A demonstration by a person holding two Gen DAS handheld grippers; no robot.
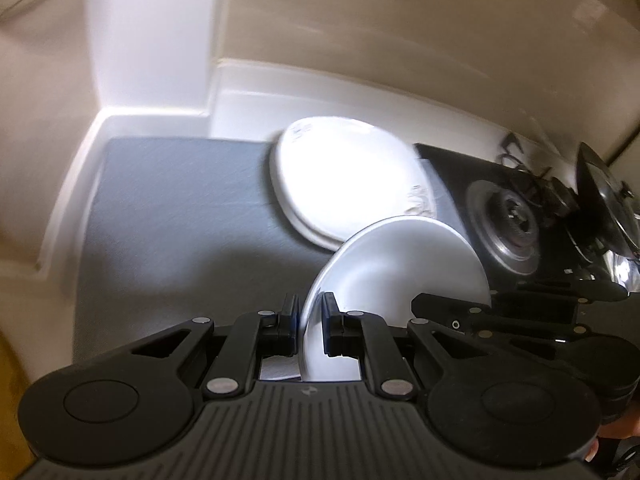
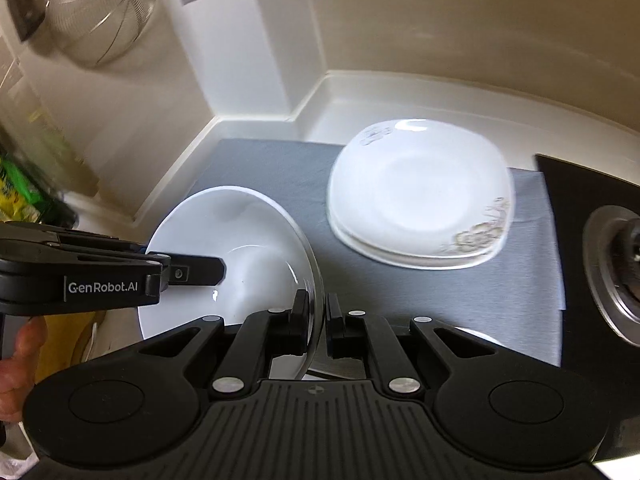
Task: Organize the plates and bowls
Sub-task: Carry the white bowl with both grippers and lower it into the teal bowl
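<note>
You've both tongs, left (image 1: pixel 311 322) & right (image 2: pixel 318 320), clamped on the bowl (image 2: pixel 240 240) rim, lifted near the plate stack (image 2: pixel 420 196); bowl's not yet placed.

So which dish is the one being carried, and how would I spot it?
Start at the grey mat in the counter's corner, where square flowered plates sit stacked. In front of them, lifted off the mat, is a white bowl. It's round, deep and plain, with the left hand-held gripper and the right hand-held gripper each pinching its rim on opposite sides.
</note>
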